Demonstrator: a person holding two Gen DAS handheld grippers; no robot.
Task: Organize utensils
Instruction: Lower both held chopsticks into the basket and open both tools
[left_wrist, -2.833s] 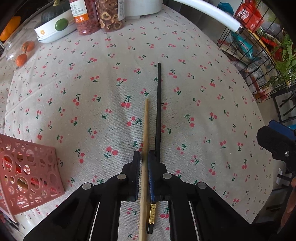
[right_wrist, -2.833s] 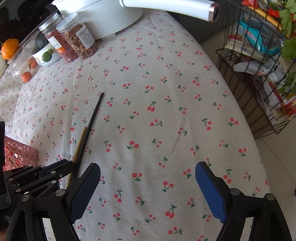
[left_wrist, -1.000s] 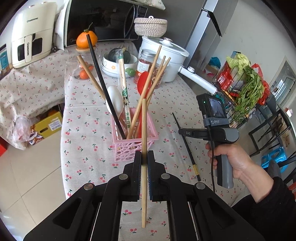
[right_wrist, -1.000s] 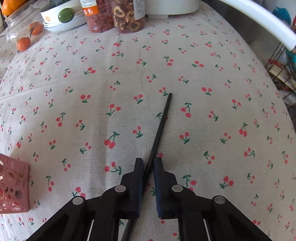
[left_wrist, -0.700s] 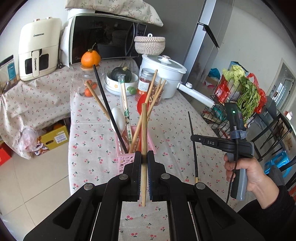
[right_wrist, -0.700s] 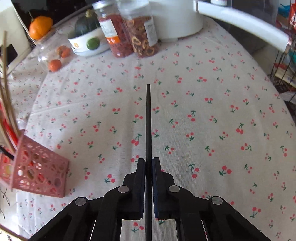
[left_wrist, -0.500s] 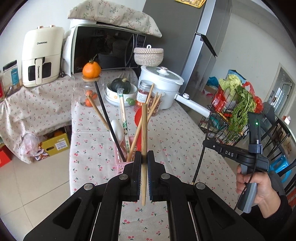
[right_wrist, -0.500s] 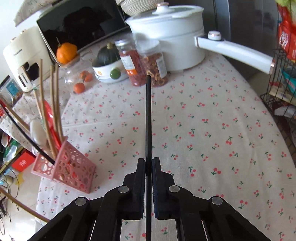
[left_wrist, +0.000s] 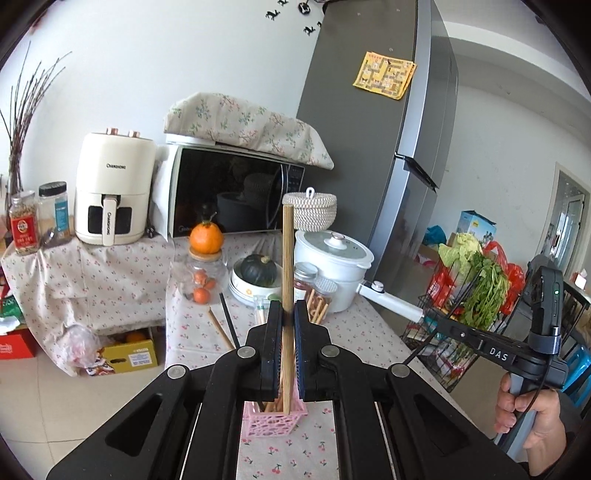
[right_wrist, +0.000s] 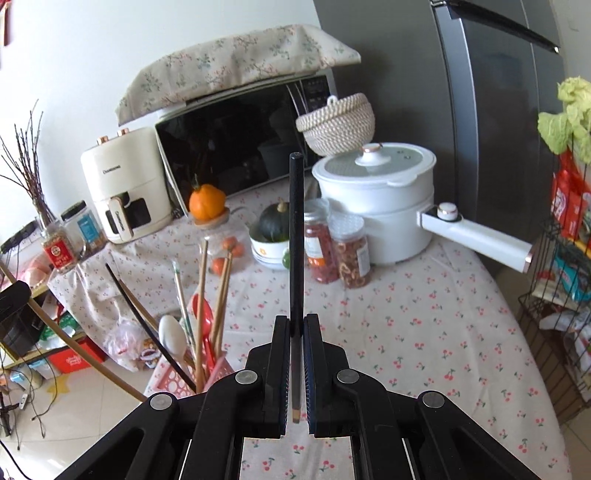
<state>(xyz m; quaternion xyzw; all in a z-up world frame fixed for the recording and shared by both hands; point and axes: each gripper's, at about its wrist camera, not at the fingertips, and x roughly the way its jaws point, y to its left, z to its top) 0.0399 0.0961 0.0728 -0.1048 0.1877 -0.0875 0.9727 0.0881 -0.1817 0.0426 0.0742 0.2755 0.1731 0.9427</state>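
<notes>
Chopsticks are light, stiff and slick: left claw (left_wrist: 284, 347) pinches the wooden chopstick (left_wrist: 287, 273) upright above the pink basket (left_wrist: 273, 421), right claw (right_wrist: 295, 354) pinches the black chopstick (right_wrist: 296, 236) near its lower end, so it could pivot.

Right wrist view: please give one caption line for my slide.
Right gripper shut on a black chopstick, raised above the cherry-print tablecloth, pink utensil basket at lower left.

The bench (right_wrist: 424, 332), covered in a cream cloth printed with red cherries, carries a white lidded electric pot (right_wrist: 376, 199). Just beside the pot stand two clear plastic jars of dried food (right_wrist: 338, 247) and a white bowl holding a dark green squash (right_wrist: 271, 240). Well apart from the pot, near the bench's edge, sits a pink perforated plastic basket (right_wrist: 218, 373).
</notes>
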